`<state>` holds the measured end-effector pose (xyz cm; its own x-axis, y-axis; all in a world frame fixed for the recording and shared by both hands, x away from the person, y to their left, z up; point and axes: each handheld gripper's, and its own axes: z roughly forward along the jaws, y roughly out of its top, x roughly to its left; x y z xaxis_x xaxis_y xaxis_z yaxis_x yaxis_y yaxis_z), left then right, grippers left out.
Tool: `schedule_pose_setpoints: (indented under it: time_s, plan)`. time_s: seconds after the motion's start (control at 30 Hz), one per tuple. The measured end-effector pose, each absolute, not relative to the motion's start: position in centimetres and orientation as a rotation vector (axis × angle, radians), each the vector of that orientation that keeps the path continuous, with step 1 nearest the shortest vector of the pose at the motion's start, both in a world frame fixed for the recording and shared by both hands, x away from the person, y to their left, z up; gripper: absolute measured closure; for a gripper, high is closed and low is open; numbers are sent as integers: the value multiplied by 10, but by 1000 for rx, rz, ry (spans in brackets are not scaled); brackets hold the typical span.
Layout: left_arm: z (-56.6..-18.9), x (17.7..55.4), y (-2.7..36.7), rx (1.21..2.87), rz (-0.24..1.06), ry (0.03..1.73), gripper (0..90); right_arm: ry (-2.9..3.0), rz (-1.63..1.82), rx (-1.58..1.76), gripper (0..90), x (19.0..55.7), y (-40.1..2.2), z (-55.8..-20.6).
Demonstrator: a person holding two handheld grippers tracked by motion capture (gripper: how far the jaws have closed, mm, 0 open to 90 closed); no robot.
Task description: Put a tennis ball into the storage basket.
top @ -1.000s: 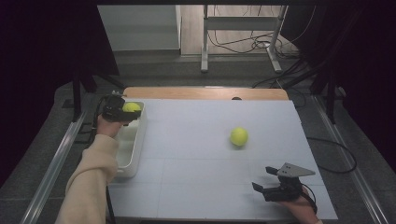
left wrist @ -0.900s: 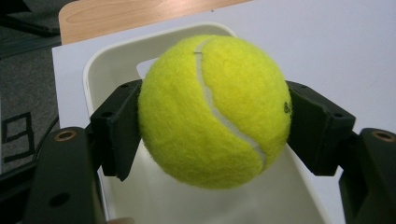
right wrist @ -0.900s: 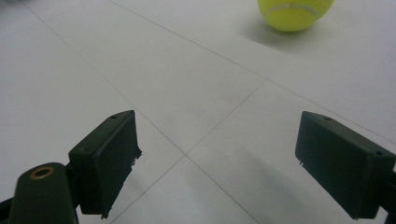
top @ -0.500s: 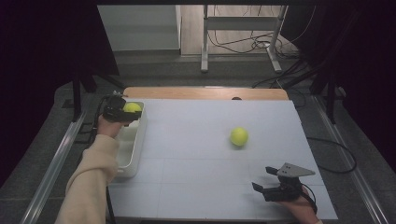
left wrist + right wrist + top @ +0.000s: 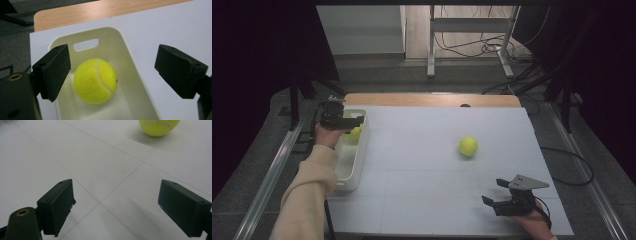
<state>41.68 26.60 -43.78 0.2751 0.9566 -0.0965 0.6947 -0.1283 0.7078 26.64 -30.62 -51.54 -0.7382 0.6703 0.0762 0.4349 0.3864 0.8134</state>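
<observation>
My left gripper, jaws just opening wide, drops one tennis ball into the bin; the second ball, at twelve o'clock from my wide-open right gripper, remains.

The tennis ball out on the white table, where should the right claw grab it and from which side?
Grip the tennis ball across its widest middle, coming from above or from the person's side. It is round and sits alone on the table, so any side is free. The right claw is already open, pointing roughly toward it.
</observation>
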Motion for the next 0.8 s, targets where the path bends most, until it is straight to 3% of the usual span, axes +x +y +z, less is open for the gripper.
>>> schedule_pose_setpoints:
  time_s: [0.8]
  plan:
    - [-429, 398, 257, 1840, 438, 1344, 159, 2380, 1286, 979, 138, 267, -306, -516]
